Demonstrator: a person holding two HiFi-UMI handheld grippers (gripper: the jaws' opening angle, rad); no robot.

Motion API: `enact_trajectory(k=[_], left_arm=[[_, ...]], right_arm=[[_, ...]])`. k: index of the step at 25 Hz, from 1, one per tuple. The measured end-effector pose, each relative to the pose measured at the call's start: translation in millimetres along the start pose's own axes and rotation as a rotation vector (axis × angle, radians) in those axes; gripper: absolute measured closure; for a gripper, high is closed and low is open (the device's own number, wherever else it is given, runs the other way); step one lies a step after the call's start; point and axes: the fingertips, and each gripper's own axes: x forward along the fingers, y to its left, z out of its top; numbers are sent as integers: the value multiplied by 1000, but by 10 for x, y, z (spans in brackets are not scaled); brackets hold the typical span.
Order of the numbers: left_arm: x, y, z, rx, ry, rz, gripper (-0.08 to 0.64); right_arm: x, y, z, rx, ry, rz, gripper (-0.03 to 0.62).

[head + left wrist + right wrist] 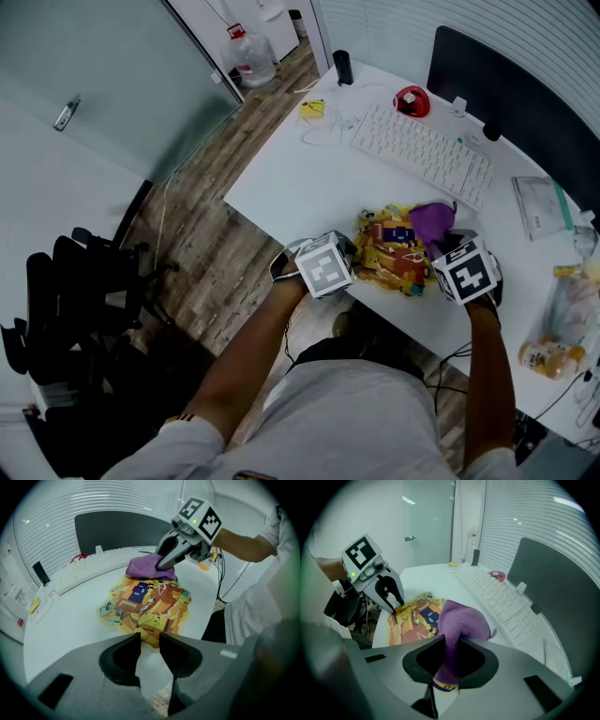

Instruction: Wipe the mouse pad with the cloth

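Right hand-held gripper [451, 641] clenches the cloth [464, 618] on the mouse pad [145, 606]. Left hand-held gripper [150, 639] sits released at the pad's near edge, so wiping could drag the pad.

Bare desk [300, 178] left of mouse pad [389, 253]; keyboard [424, 150] perhaps just behind it

one mouse pad [394, 255], one cloth [431, 223], one keyboard [422, 153], two grippers [150, 641] [450, 641]

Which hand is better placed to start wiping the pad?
The right. The right gripper is shut on the purple cloth, which rests on the mouse pad; the left gripper holds nothing, jaws apart at the pad's edge.
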Motion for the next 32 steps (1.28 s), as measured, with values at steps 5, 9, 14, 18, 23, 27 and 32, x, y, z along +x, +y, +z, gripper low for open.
enact_trajectory(k=[5, 9, 14, 18, 23, 27, 32], left_arm=[[-4, -5, 7, -2, -5, 1, 426], [35, 12, -17, -8, -5, -2, 426], [31, 10, 12, -7, -19, -2, 426], [53, 3, -6, -11, -18, -8, 426], [47, -17, -31, -13, -6, -19, 426], [27, 9, -5, -2, -17, -6, 426], [7, 58, -9, 16, -8, 14, 426]], right_arm=[[-132, 511, 290, -40, -77, 69, 522], [-55, 950, 478, -112, -87, 136, 522], [133, 1197, 523, -164, -56, 176, 522], [233, 1246, 514, -181, -31, 179, 522], [268, 1220, 444, -177, -9, 175, 522], [225, 1073, 324, -148, 4, 152, 522], [139, 792, 121, -94, 19, 104, 522]])
